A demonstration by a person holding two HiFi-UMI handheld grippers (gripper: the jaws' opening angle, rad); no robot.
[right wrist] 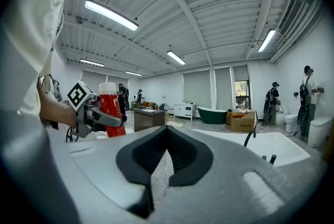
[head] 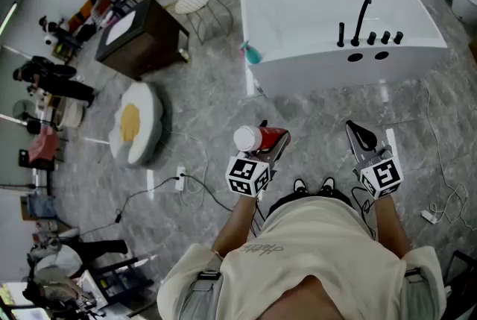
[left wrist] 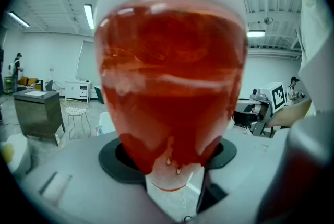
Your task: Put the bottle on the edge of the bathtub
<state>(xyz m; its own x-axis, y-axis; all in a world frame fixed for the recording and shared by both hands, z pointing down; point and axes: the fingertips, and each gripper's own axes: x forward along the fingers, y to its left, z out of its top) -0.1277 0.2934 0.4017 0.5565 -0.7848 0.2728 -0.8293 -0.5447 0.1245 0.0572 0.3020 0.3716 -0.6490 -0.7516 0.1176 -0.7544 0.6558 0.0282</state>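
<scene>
My left gripper (head: 270,142) held its jaws clamped on a round, translucent red bottle (head: 261,138). My right gripper (head: 360,133) had its jaws together, empty, facing the glossy white bathtub (head: 298,59).

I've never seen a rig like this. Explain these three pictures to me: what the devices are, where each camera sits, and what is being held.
There is no robot here. A person carries a hand-held gripper in each hand. The top-down picture comes from a camera on the person's head, looking down at the grey floor and a white bathtub ahead. The other two pictures come from cameras riding on each gripper, looking along its jaws. The left hand-held gripper is clamped on a red bottle with a white cap, and the bottle fills that gripper's view. The right hand-held gripper has its jaws together and holds nothing. The bottle is not yet on the bathtub's edge.
</scene>
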